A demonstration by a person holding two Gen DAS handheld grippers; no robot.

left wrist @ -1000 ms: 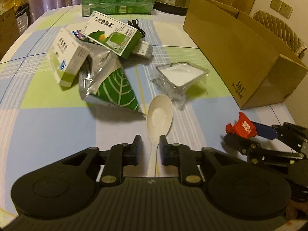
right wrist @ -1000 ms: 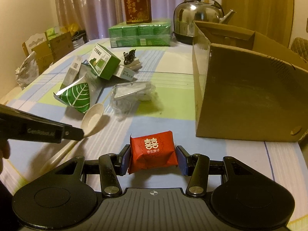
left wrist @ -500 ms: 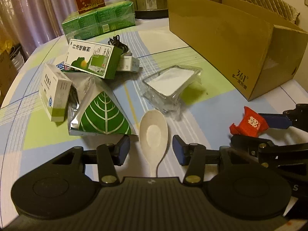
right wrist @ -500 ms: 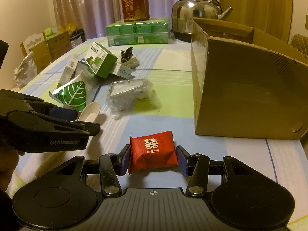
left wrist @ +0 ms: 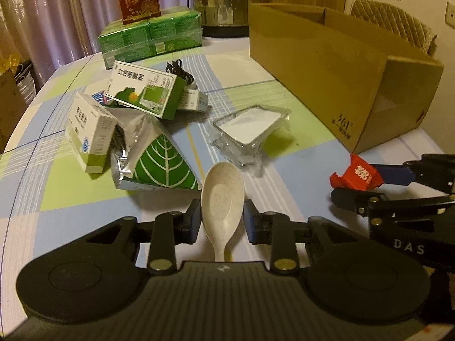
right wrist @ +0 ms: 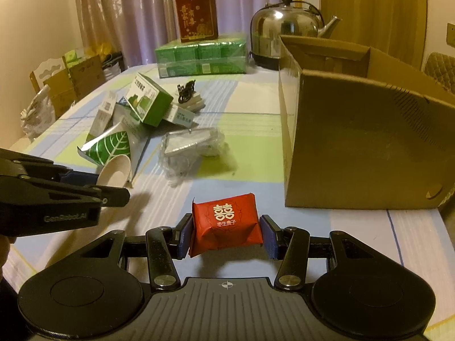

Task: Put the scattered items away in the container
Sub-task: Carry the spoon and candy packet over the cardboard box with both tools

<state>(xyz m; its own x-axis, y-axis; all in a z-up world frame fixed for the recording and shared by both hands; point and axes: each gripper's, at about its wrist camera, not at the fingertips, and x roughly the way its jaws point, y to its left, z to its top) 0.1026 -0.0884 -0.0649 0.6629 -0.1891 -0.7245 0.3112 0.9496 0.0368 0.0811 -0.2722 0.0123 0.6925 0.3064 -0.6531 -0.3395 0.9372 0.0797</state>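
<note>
Clearly, the right gripper (right wrist: 225, 231) pinched the red packet (right wrist: 226, 224) short of the cardboard box (right wrist: 355, 130); the left gripper (left wrist: 222, 221) squeezed the spoon (left wrist: 221, 199). Both loads wanted lifting above the box rim before letting go.

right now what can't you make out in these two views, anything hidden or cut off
- Cardboard box inside: hidden by its near wall in the right wrist view, and by its long side in the left wrist view.
- Spoon handle: the left tongs' body covers its end in the left wrist view.
- Small print on the medicine boxes: too small to read.
- Left tongs' grip on the spoon: contact unclear in both views.
</note>
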